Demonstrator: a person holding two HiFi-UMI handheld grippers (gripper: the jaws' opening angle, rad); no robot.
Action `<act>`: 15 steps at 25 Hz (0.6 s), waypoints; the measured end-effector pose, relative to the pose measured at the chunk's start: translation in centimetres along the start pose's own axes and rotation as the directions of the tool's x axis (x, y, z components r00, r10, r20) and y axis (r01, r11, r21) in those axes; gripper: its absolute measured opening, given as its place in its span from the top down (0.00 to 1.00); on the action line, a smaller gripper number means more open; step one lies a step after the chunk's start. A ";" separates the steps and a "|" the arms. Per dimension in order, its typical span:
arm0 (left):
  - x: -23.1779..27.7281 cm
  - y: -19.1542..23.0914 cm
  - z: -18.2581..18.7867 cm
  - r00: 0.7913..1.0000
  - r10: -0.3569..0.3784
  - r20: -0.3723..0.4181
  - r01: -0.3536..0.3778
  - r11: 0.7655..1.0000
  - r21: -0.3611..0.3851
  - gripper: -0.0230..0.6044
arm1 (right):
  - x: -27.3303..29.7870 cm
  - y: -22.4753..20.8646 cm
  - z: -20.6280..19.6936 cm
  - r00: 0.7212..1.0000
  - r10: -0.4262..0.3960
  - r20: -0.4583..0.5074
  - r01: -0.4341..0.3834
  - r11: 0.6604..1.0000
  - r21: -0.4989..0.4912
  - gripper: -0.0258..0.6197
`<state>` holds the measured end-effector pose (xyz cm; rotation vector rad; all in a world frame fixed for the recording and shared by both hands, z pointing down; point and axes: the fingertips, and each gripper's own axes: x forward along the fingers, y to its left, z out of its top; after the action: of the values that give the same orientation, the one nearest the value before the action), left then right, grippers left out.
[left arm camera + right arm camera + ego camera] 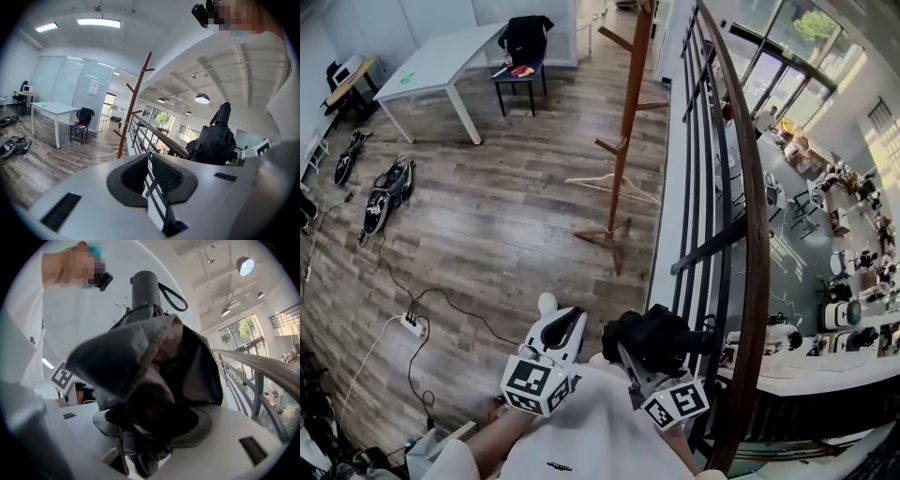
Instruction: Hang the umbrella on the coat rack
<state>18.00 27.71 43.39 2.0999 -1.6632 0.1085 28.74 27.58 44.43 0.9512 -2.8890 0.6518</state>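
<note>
The right gripper (635, 362) has its jaws spread fairly wide and clamped on the umbrella (150, 357) — a folded black one, its loose fabric bunched between the pads. The umbrella's thick handle and wrist loop stand up above the gripper in the right gripper view. In the head view the umbrella (661, 337) sits just in front of the person's body, close to the railing (750, 187) that runs along the right edge of the floor (487, 216).

The left gripper (147, 161) holds nothing; its jaws stand a narrow slit apart, and only the railing bars show through the gap. It hangs just to the left of the right gripper, the two marker cubes side by side.

Farther out, the coat rack (623, 141) — a brown wooden pole with short angled pegs — stands upright on the wood floor, right beside the railing edge and well apart from both grippers. A white table (441, 61) stands toward the floor's far left corner, with a dark chair (523, 42) draped in black next to it.
</note>
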 end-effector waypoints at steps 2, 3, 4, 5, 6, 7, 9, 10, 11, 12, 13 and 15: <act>0.5 1.5 0.3 1.000 0.002 -0.011 -0.002 1.000 -0.013 0.90 | 2.0 0.1 0.1 1.000 0.016 -0.014 -0.016 1.000 0.004 0.53; 0.7 2.3 0.4 1.000 0.004 -0.015 -0.004 1.000 -0.018 0.90 | 3.0 0.2 0.1 1.000 0.021 -0.020 -0.021 1.000 0.006 0.53; 0.9 3.3 0.6 1.000 0.009 -0.016 -0.009 1.000 -0.021 0.90 | 4.2 0.3 0.1 0.999 0.025 -0.024 -0.025 1.000 0.006 0.53; 1.0 4.4 0.9 1.000 0.015 -0.015 -0.015 1.000 -0.025 0.90 | 5.4 0.4 0.1 0.999 0.029 -0.028 -0.028 1.000 0.007 0.53; 1.2 5.6 1.3 1.000 0.021 -0.013 -0.021 0.999 -0.031 0.90 | 6.7 0.6 0.2 0.999 0.031 -0.031 -0.031 0.999 0.007 0.53; 1.5 6.8 1.7 1.000 0.024 -0.009 -0.025 0.999 -0.038 0.90 | 8.0 0.8 0.3 0.999 0.034 -0.035 -0.033 0.999 0.009 0.53; 2.2 9.0 2.9 1.000 0.026 0.002 -0.025 0.999 -0.048 0.90 | 10.7 1.1 0.7 0.998 0.042 -0.039 -0.041 0.999 0.014 0.53; 2.6 10.2 3.5 1.000 0.024 0.007 -0.023 0.998 -0.051 0.90 | 12.1 1.3 0.9 0.998 0.047 -0.041 -0.046 0.999 0.017 0.53; 2.9 11.4 4.0 1.000 0.020 0.009 -0.020 0.998 -0.052 0.90 | 13.5 1.5 1.0 0.998 0.049 -0.044 -0.049 0.999 0.018 0.53; 3.2 12.6 4.6 1.000 0.015 0.009 -0.015 0.999 -0.052 0.90 | 14.9 1.8 1.1 0.998 0.049 -0.047 -0.049 0.999 0.017 0.53; 3.6 13.9 5.1 1.000 0.009 0.005 -0.009 0.999 -0.052 0.90 | 16.4 2.1 1.2 0.998 0.047 -0.050 -0.047 0.999 0.015 0.53; 4.5 16.3 6.3 1.000 -0.004 -0.006 0.003 0.999 -0.050 0.90 | 19.5 2.6 1.7 0.998 0.042 -0.050 -0.041 0.999 0.014 0.53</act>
<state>2.53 18.43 44.15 2.0636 -1.6418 0.0712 11.63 17.83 44.97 0.8652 -2.8708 0.6878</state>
